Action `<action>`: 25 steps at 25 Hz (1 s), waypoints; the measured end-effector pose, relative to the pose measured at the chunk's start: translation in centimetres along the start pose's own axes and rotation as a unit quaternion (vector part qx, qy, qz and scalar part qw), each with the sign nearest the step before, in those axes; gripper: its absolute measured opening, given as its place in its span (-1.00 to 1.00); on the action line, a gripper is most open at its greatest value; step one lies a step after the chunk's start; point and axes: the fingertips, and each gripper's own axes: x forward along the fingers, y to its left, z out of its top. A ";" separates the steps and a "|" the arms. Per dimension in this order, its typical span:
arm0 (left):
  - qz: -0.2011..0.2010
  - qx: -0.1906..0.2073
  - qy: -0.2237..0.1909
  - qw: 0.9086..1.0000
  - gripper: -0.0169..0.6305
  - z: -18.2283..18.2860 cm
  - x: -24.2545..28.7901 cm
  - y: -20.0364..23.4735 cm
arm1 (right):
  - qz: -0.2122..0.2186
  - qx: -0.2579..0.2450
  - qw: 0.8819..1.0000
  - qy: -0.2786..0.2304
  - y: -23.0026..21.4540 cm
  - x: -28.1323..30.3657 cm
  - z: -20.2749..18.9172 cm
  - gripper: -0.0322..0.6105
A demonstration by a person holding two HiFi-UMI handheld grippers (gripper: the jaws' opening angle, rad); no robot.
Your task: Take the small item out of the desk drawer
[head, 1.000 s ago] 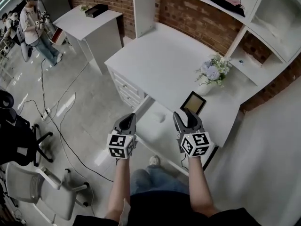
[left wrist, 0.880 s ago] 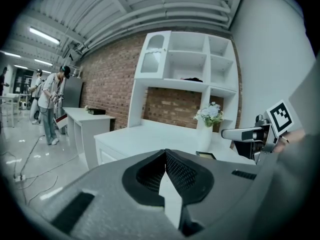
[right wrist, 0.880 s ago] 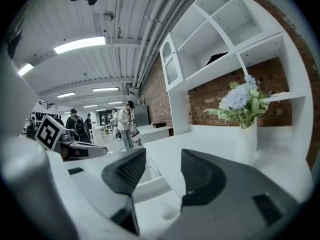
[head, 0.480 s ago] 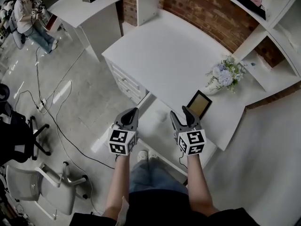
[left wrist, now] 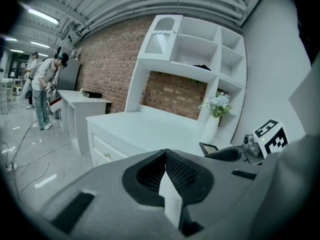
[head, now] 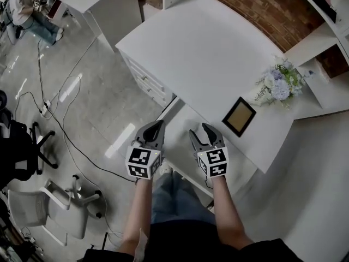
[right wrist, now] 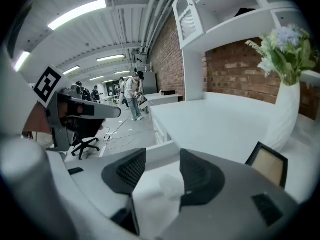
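The desk drawer [head: 175, 142] stands pulled out under the white desk top [head: 207, 59]. In the right gripper view a small white crumpled item [right wrist: 169, 187] lies on the drawer floor, seen between the jaws. My right gripper [head: 200, 132] [right wrist: 162, 171] hovers open over it, and I cannot tell whether it touches. In the head view the item is hidden under that gripper. My left gripper [head: 157, 125] [left wrist: 165, 154] is shut with nothing in it and hangs over the drawer's left edge.
A small picture frame [head: 239, 116] and a vase of flowers [head: 278, 83] stand on the desk at the right. A stack of side drawers [head: 147, 83] is at the left. Office chairs [head: 38, 206] and cables [head: 60, 130] are on the floor, and a person [head: 24, 7] stands far off.
Both grippers have moved closer together over the open drawer. The small white item, plain to see in the head view a second ago, is now covered by the right gripper.
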 end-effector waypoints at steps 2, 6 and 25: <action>0.001 -0.011 0.005 1.000 -0.92 -0.8 0.4 0.2 | 0.007 0.004 1.000 0.020 0.4 1.2 -1.5 -0.28; 0.004 -0.019 0.024 1.000 -0.92 -2.7 1.3 0.7 | 0.011 0.018 0.998 0.062 0.2 3.8 -5.1 -0.28; 0.003 -0.035 0.049 0.998 -0.92 -6.1 3.3 1.1 | -0.014 -0.051 0.980 0.192 -2.4 10.7 -13.8 -0.39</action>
